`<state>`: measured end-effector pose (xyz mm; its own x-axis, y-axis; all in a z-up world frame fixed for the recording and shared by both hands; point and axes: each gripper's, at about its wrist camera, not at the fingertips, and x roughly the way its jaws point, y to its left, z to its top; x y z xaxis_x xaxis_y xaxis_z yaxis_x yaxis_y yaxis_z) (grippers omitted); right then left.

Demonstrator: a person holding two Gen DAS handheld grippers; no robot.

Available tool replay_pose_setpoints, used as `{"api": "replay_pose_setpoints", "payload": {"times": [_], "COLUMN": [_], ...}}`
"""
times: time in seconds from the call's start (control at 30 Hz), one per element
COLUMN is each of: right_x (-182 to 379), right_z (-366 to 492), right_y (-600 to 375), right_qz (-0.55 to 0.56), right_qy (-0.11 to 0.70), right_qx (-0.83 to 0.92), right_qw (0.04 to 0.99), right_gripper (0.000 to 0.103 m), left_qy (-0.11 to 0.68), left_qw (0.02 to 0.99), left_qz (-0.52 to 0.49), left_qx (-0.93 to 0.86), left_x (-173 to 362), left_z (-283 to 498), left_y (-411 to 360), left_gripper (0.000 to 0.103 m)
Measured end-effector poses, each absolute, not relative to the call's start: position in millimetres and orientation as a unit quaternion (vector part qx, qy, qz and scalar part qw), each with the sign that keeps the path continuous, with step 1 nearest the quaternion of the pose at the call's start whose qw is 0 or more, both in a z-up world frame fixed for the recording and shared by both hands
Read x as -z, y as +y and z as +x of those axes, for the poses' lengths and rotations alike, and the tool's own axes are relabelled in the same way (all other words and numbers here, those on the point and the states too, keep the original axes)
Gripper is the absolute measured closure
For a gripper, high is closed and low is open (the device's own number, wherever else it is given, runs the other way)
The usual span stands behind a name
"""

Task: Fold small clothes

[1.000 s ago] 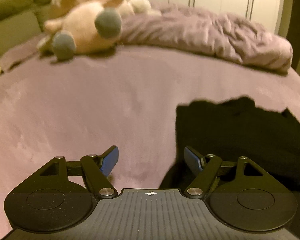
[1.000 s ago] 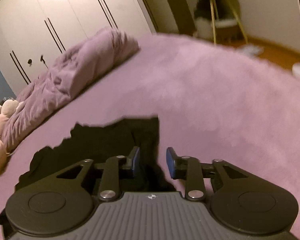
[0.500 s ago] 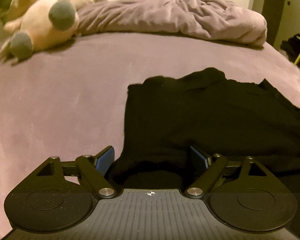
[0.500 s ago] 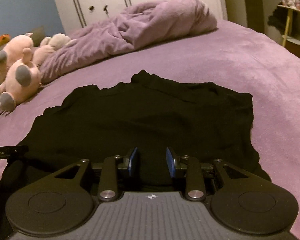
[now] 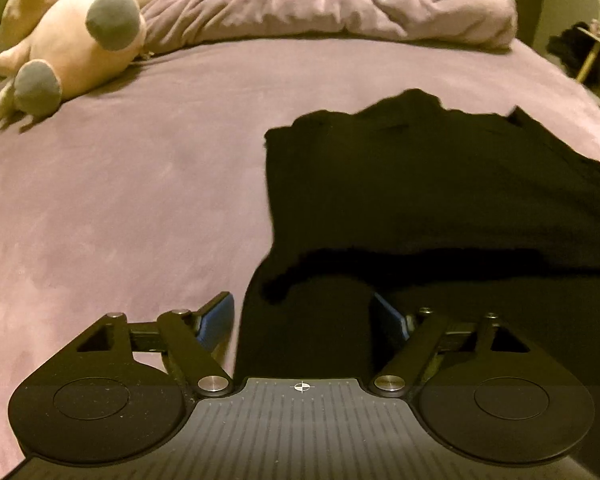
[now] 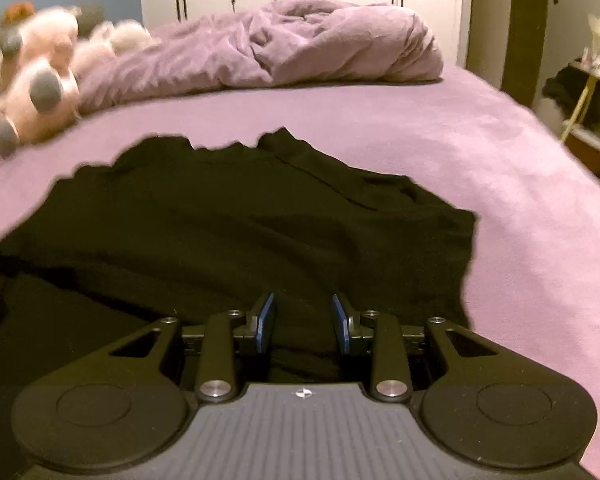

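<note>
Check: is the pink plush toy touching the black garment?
Apart. Left wrist view shows bare purple bedcover between pink plush toy and black garment.

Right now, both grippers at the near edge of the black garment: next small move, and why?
Probably close both. The left gripper stands wide open around a raised fold of the black garment, the right gripper stands open over its hem, and neither pinches cloth yet, so no fold can start.

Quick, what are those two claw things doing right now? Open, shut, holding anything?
Left gripper: open wide, black garment edge between its fingers, not pinched.
Right gripper: open, over the garment, holding nothing.
</note>
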<state>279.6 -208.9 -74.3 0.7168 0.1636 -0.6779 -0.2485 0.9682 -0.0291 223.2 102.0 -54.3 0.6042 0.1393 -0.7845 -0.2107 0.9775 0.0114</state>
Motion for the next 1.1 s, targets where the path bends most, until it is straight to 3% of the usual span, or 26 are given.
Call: {"api": "replay_pose_setpoints", "payload": {"times": [0.13, 0.2, 0.43, 0.6, 0.67, 1.1], "right_x": [64.9, 63.9, 58.2, 58.3, 60.3, 66.2], "right_z": [236.5, 196.7, 99.2, 88.0, 88.3, 83.1], "right_y": [-227.3, -251.9, -298.0, -304.2, -307.2, -326.4], "right_qz": [-0.038, 0.016, 0.055, 0.06, 0.067, 0.088], "right_qy": [0.406, 0.417, 0.444, 0.463, 0.473, 0.482], "right_qx": [-0.053, -0.074, -0.096, -0.089, -0.077, -0.047], "right_qw": [0.912, 0.906, 0.889, 0.88, 0.875, 0.87], "right_gripper": [0.062, 0.06, 0.058, 0.051, 0.051, 0.051], "left_qy": [0.434, 0.44, 0.466, 0.469, 0.475, 0.497], "left_qw": [0.896, 0.893, 0.877, 0.872, 0.865, 0.847], "left_qz": [-0.059, -0.074, -0.113, -0.14, -0.162, -0.19], "left_qx": [-0.074, -0.061, -0.037, -0.018, -0.008, 0.014], "left_x": [49.8, 51.8, 61.6, 58.1, 59.1, 66.2], "left_z": [162.7, 126.0, 55.1, 53.5, 53.0, 50.7], "left_y": [111.8, 118.5, 125.8, 128.7, 132.4, 138.8], "left_gripper": [0.022, 0.022, 0.029, 0.058, 0.076, 0.079]}}
